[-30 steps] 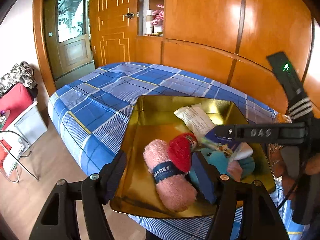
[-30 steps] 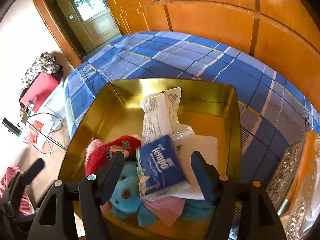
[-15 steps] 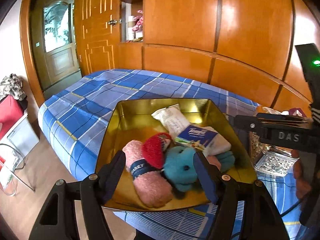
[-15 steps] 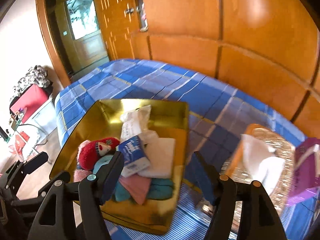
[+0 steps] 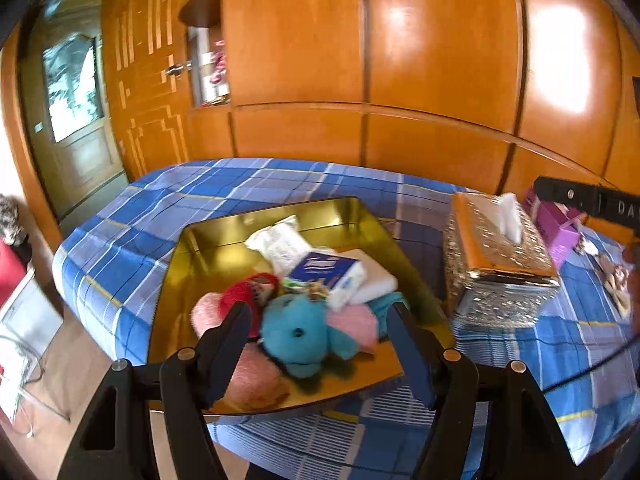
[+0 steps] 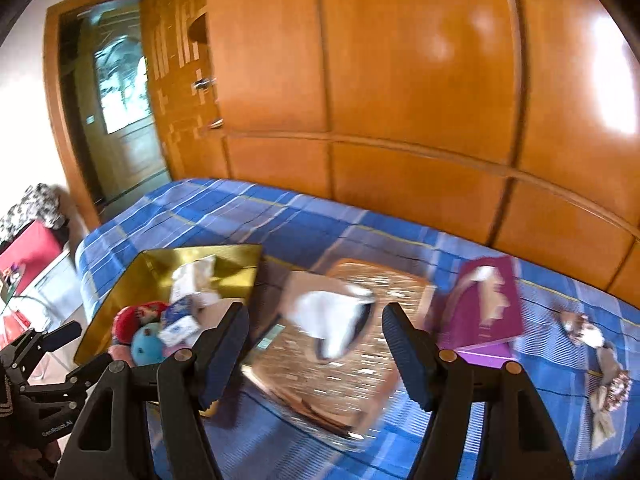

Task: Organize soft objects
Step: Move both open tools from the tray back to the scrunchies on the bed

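Observation:
A gold tray (image 5: 360, 216) on the blue plaid bed holds a teal plush (image 5: 296, 332), a red plush (image 5: 244, 292), a rolled pink towel (image 5: 252, 376), a blue tissue pack (image 5: 320, 270), a white wipes pack (image 5: 280, 240) and folded cloths (image 5: 376, 276). My left gripper (image 5: 317, 312) hovers open over the tray's near end with nothing between its fingers. My right gripper (image 6: 313, 312) is open and empty above a silver and orange tissue box (image 6: 360, 360), to the right of the tray (image 6: 160, 264). The picture there is blurred.
A purple box (image 6: 488, 304) lies right of the tissue box (image 5: 496, 264), and a ribboned bundle (image 6: 600, 384) lies further right. An orange wooden wardrobe (image 5: 440, 80) stands behind the bed. A door (image 6: 120, 120), a red case (image 6: 28, 256) and bare floor are at left.
The right gripper has drawn back from the tray and swung right over the tissue box. The left gripper has pulled back and turned right, so the tissue box has come into its view.

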Tool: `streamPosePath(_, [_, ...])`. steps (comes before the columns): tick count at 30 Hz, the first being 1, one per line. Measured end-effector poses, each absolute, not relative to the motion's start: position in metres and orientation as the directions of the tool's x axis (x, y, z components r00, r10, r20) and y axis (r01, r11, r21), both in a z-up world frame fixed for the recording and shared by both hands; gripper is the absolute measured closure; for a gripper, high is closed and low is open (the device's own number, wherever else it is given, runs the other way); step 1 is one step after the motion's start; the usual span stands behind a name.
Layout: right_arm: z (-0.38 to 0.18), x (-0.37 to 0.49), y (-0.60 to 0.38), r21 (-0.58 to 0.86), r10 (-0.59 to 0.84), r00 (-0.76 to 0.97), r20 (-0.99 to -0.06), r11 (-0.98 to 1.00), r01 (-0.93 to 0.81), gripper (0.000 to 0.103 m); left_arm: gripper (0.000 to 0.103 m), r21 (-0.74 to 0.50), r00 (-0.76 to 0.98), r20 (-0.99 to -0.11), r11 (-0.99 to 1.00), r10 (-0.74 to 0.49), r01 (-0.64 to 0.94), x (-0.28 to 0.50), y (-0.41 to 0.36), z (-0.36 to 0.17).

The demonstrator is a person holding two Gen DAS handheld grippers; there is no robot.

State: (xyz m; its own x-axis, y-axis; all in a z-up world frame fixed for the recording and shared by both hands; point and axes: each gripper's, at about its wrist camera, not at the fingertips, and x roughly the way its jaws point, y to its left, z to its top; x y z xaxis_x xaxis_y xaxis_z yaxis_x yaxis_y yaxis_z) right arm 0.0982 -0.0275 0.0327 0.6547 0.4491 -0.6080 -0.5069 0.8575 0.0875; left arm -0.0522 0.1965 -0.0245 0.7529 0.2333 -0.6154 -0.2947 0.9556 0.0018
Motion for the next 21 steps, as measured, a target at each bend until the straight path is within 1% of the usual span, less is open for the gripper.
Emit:
streamPosePath(7, [0.033,0.102,-0.099,0.066,0.345,0.718,-0.605,0.920,-0.387,0.033,0.032,0.037,0.779,-0.610,0.988,0.144,-0.153,-0.043,0.153,-0.016])
streamPosePath(11, [0.022,0.110,-0.151,0.067,0.253,0.733,-0.632,0.959,-0.274,0.033,0.032,0.056,0.791,-0.607,0.997,0.073,-0.049,-0.036,0.123,-0.010])
streamPosePath(14, [0.009,0.121,-0.202,0.090,0.166,0.730,-0.663,0.986,-0.142,0.033,0.032,0.071,0.794,-0.608,0.997,0.012,0.039,-0.027,0.097,-0.005])
streamPosePath(18, [-0.005,0.132,-0.291,0.140,0.022,0.713,-0.701,0.984,0.107,0.033,0.032,0.102,0.796,-0.601,0.981,-0.070,0.163,-0.017,0.059,0.005])
streamPosePath(21, [-0.017,0.135,-0.363,0.194,-0.078,0.681,-0.728,0.929,0.315,0.033,0.032,0.118,0.792,-0.597,0.963,-0.126,0.242,-0.007,0.032,0.011])
